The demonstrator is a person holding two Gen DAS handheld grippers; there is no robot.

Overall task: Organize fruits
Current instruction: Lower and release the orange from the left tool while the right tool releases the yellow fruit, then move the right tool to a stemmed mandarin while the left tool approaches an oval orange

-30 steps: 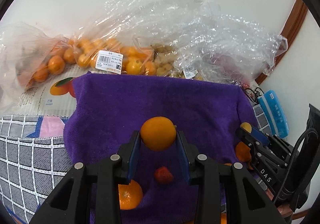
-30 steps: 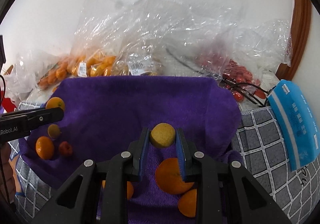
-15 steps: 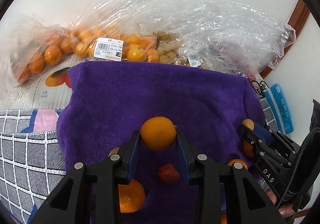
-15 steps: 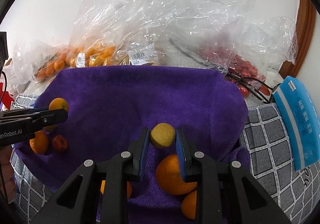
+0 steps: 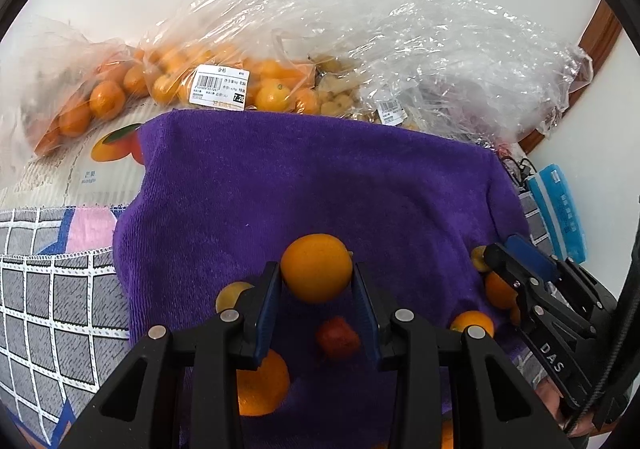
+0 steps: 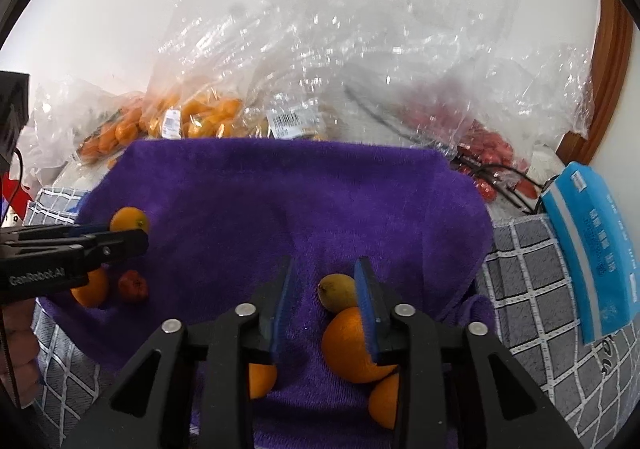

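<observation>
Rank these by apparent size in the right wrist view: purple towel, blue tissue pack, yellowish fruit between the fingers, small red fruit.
1. Purple towel
2. Blue tissue pack
3. Yellowish fruit
4. Small red fruit; only slightly smaller-looking and farther away, so unsure.

Lighting: bright, even, soft shadows. Glare on plastic bags (image 6: 360, 61), slightly blurred. Fisheye bending, black corner vignette.

right gripper (image 5: 516, 269): "DAS" | left gripper (image 6: 132, 237): "GenRobot.AI" | bag label (image 5: 219, 88): "7.2…"
</observation>
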